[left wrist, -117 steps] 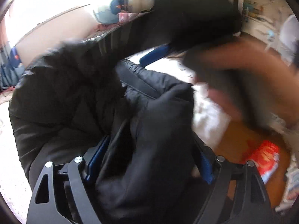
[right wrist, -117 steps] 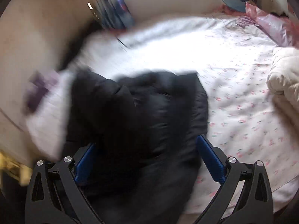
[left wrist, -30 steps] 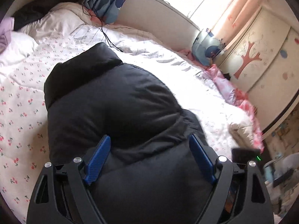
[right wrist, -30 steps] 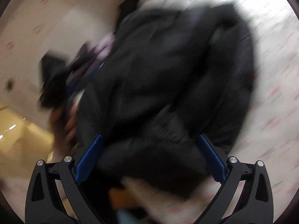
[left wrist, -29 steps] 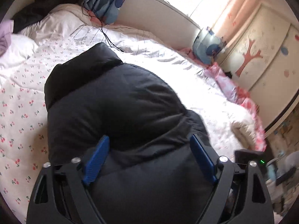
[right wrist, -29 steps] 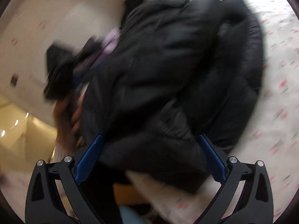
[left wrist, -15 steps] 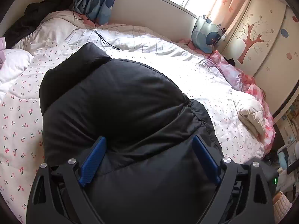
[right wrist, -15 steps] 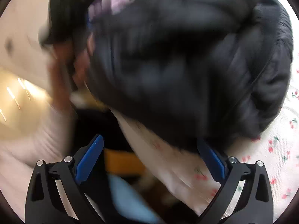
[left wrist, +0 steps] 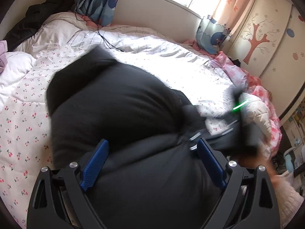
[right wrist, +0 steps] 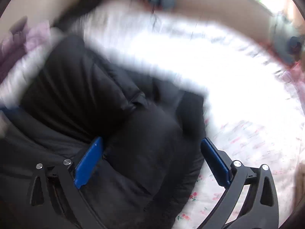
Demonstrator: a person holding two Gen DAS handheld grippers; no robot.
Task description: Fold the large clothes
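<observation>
Nearest the left wrist camera, the left gripper is hovering with its blue-padded fingers spread wide, the black puffer jacket bulging up between them without either pad clearly pinching the fabric. The jacket is lying in a bulky, folded heap on the cherry-print bedsheet, its collar end pointing toward the far side of the bed. At the jacket's right edge the right gripper is showing as a dark blur with a green light streak, close against the padded fabric.

In the right wrist view, which is heavily smeared, the right gripper is also standing wide apart, its left blue pad lying against a fold of the black puffer jacket and its right pad over the cherry-print bedsheet; a rounded lump of jacket is sitting between the pads, though whether they are actually pressing it is hard to judge from this blur.

Beyond the jacket, a white striped duvet is covering the middle of the bed, with a thin black cable trailing across it. A white pillow is lying at the left, a dark garment heaped behind it. To the right, a cream padded garment is resting on pink floral bedding. Farthest off, blue-patterned curtains are hanging by the window, and a wardrobe with a tree decal is standing at the right.
</observation>
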